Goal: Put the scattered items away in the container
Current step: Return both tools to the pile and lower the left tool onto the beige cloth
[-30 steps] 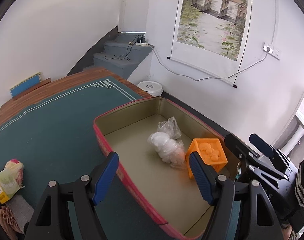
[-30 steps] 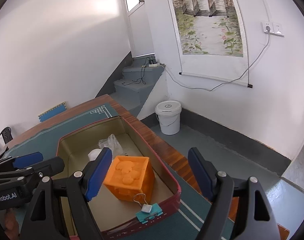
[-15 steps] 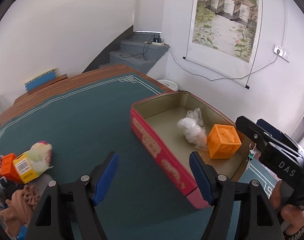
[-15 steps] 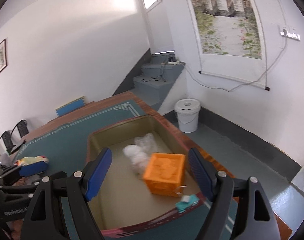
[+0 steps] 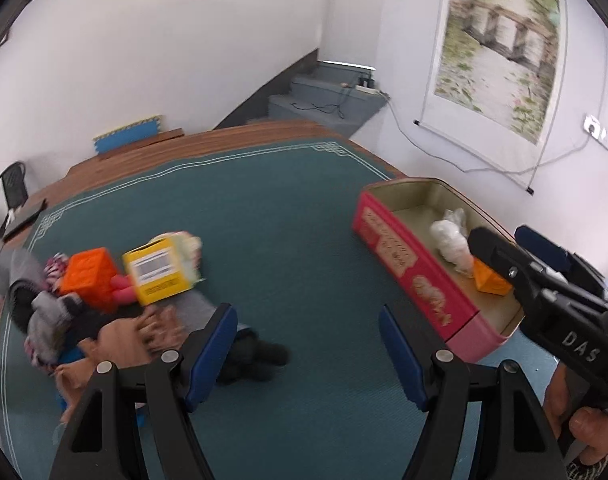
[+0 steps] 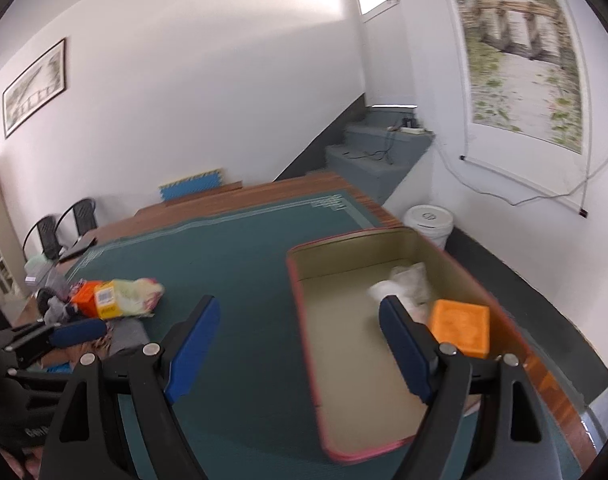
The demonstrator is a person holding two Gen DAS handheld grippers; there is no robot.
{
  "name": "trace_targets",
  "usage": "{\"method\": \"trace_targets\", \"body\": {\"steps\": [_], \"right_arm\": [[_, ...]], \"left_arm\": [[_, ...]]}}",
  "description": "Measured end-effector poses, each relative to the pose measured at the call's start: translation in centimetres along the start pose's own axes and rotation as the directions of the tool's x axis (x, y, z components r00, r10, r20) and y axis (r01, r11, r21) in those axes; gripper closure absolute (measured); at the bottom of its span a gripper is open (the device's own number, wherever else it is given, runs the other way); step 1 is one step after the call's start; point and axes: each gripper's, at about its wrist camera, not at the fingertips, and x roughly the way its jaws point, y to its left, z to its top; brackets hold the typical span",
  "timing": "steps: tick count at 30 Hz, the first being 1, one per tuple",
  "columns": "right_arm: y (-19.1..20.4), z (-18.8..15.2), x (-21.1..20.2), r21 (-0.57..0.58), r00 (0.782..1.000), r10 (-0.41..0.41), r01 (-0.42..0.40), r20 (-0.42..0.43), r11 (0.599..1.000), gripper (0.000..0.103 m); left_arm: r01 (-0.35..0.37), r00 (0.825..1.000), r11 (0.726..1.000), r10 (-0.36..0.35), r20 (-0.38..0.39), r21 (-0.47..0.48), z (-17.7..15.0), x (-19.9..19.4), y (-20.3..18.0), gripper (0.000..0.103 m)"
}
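Both grippers are spread wide with nothing between the blue pads: the left gripper [image 5: 308, 344] sits low in the left wrist view over the teal mat [image 5: 304, 240], and the right gripper [image 6: 295, 344] is low in its own view. The pink rectangular tin container [image 5: 408, 264] is at the right of the left wrist view, holding an orange cube [image 6: 460, 328] and a white plastic-wrapped bundle [image 5: 450, 240]. The scattered pile [image 5: 115, 292] of boxes and cloth bits lies at middle left, well apart from the tin.

Orange cube [image 5: 491, 280] in the pink tin [image 5: 408, 256] half hidden behind the right gripper [image 5: 520, 256], pile of scattered items [image 5: 103, 300] motion-blurred, box label [image 5: 153, 268] unreadable, hand [image 5: 584, 424] cut off at frame edge
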Motion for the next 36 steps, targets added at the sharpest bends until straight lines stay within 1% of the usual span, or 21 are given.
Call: {"method": "trace_targets", "body": {"steps": [5, 11, 19, 29, 33, 36], "right_arm": [[2.4, -0.5, 1.1, -0.023, 0.998, 0.036, -0.037, -0.045, 0.999, 0.019], [5.0, -1.0, 2.0, -0.063, 0.995, 0.058, -0.064, -0.086, 0.996, 0.019], [7.5, -1.9, 3.8, -0.085, 0.981, 0.109, -0.124, -0.163, 0.989, 0.019], [8.1, -2.9, 5.1, -0.087, 0.975, 0.123, -0.141, -0.186, 0.986, 0.019], [8.0, -3.1, 5.5, -0.079, 0.972, 0.130, -0.147, -0.195, 0.986, 0.019], [8.1, -3.3, 5.7, -0.076, 0.970, 0.135, -0.153, -0.200, 0.985, 0.019]], "left_arm": [[-0.032, 0.999, 0.999, 0.032, 0.004, -0.033, -0.7, -0.8, 3.0, 0.028], [-0.060, 0.998, 0.996, 0.061, 0.003, -0.062, -1.9, -1.6, 5.6, 0.028], [-0.078, 0.997, 0.990, 0.079, 0.005, -0.120, -2.2, -1.6, 8.6, 0.028], [-0.121, 0.993, 0.985, 0.119, -0.021, -0.125, -2.6, 0.0, 11.3, 0.028], [-0.108, 0.994, 0.985, 0.105, -0.029, -0.133, -2.8, 0.6, 12.1, 0.028], [-0.084, 0.996, 0.987, 0.080, -0.036, -0.139, -3.0, 1.0, 12.6, 0.028]]}}
